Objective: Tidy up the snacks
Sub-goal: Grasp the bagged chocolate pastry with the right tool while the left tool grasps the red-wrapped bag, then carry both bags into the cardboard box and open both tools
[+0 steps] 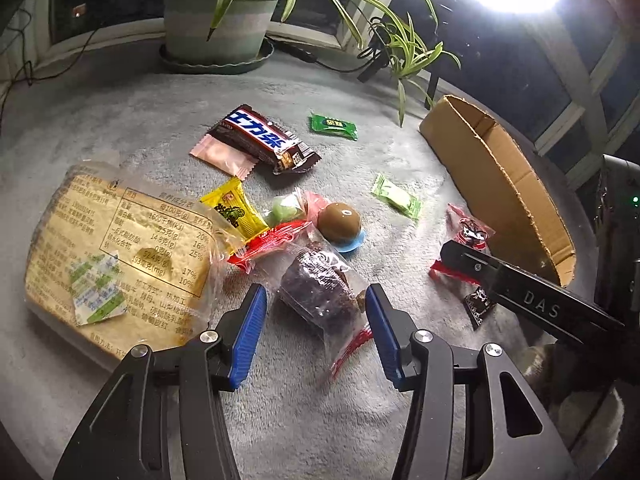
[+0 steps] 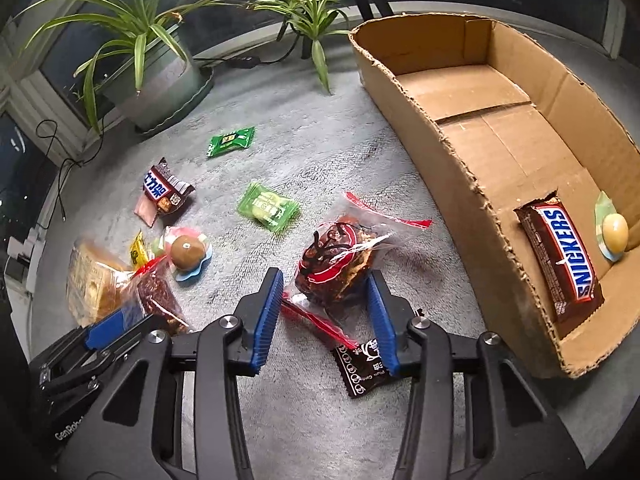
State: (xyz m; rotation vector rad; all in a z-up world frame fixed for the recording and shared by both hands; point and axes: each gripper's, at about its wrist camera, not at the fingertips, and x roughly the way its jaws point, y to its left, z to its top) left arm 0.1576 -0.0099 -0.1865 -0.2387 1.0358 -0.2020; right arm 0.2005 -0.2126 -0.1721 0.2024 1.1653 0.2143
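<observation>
Snacks lie scattered on a grey cloth. My left gripper (image 1: 316, 300) is open, its blue pads on either side of a clear bag of dark cake (image 1: 320, 286), not pressing it. My right gripper (image 2: 326, 294) is open around a clear red-edged bag of dark dried fruit (image 2: 340, 260) on the cloth, which also shows in the left wrist view (image 1: 466, 236). A cardboard box (image 2: 424, 128) at the right holds a Snickers bar (image 2: 564, 256) and a round candy (image 2: 614, 228).
A bread pack (image 1: 116, 256), a brown chocolate bar (image 1: 264, 140), green candies (image 1: 332, 126), a yellow sachet (image 1: 234, 210), a brown ball candy (image 1: 340, 220) and a black sachet (image 2: 366, 364) lie around. A potted plant (image 1: 218, 12) stands at the back by the window.
</observation>
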